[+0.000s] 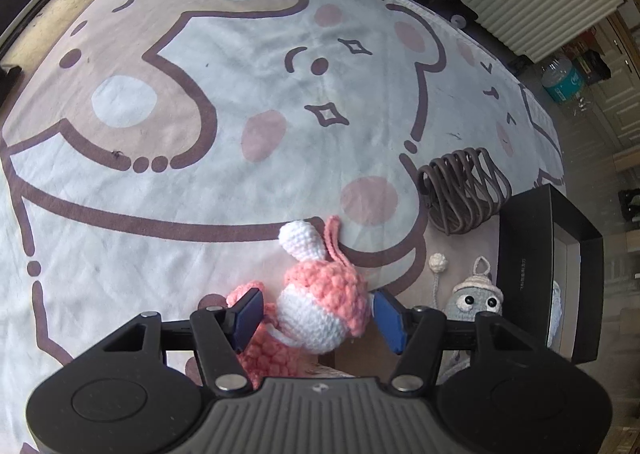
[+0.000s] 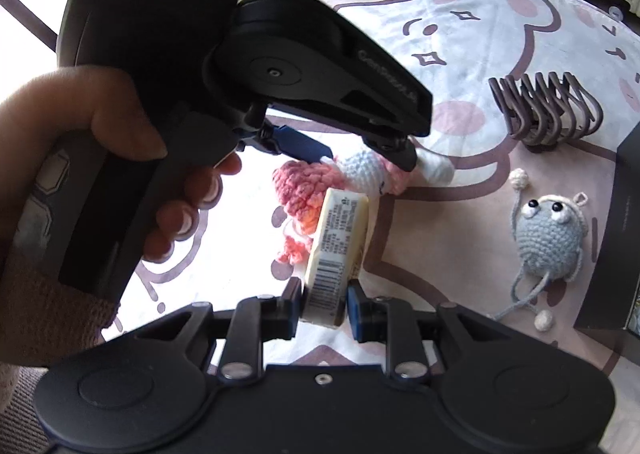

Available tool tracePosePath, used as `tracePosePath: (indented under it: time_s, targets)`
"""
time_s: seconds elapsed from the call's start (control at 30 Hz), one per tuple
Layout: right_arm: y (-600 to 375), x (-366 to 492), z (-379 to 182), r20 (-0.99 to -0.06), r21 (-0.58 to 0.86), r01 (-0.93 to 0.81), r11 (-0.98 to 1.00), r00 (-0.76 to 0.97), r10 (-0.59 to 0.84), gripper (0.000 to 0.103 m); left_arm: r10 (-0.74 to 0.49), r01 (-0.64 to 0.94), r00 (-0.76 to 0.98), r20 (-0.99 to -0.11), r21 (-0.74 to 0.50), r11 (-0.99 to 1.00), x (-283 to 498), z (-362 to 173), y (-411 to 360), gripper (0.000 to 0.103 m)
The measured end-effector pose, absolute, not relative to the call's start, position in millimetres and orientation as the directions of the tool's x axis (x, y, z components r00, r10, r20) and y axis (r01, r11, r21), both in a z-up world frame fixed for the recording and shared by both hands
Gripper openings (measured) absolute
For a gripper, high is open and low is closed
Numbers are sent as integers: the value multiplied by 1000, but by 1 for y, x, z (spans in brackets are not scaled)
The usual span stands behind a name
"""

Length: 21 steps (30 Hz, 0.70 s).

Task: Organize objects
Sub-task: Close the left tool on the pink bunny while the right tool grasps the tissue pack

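Note:
A pink and white crochet toy [image 1: 320, 302] lies on the cartoon-print cloth [image 1: 200, 102]. My left gripper [image 1: 316, 314] is open, its blue pads [image 1: 250, 316] on either side of the toy's round body, with small gaps showing. In the right wrist view the left gripper [image 2: 360, 156] hangs over the same toy [image 2: 360, 170]. My right gripper [image 2: 322, 302] is shut on a small cream packet with a barcode label [image 2: 338, 250], held above the cloth just in front of the pink toy.
A grey crochet mouse [image 2: 550, 238] [image 1: 476, 300] lies to the right. A brown wire rack [image 1: 464, 190] [image 2: 544, 114] stands behind it. A black open box [image 1: 548, 274] [image 2: 616, 222] sits at the right edge. A water bottle [image 1: 562, 78] stands beyond the cloth.

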State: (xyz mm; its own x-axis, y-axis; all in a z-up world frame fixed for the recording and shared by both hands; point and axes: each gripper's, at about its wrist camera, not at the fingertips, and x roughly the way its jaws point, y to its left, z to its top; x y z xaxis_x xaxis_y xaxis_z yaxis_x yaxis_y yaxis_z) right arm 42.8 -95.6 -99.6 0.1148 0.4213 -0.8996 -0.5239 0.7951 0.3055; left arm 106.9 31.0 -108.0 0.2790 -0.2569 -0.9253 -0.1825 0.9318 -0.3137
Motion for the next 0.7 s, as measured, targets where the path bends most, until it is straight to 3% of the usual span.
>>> tracePosePath:
  time_s: [0.43, 0.6, 0.7]
  targets:
    - [-130, 47, -111, -926, 287, -412, 865, 112, 360, 24, -175, 18, 288, -942, -177, 984, 96, -91, 20, 56]
    - [-143, 49, -113, -937, 247, -371, 895, 142, 318, 28, -155, 93, 313, -937, -132, 987, 91, -83, 17, 55]
    - [-149, 51, -114, -954, 171, -353, 920, 176, 244, 30, -143, 172, 331, -933, -90, 981, 88, -80, 10, 40]
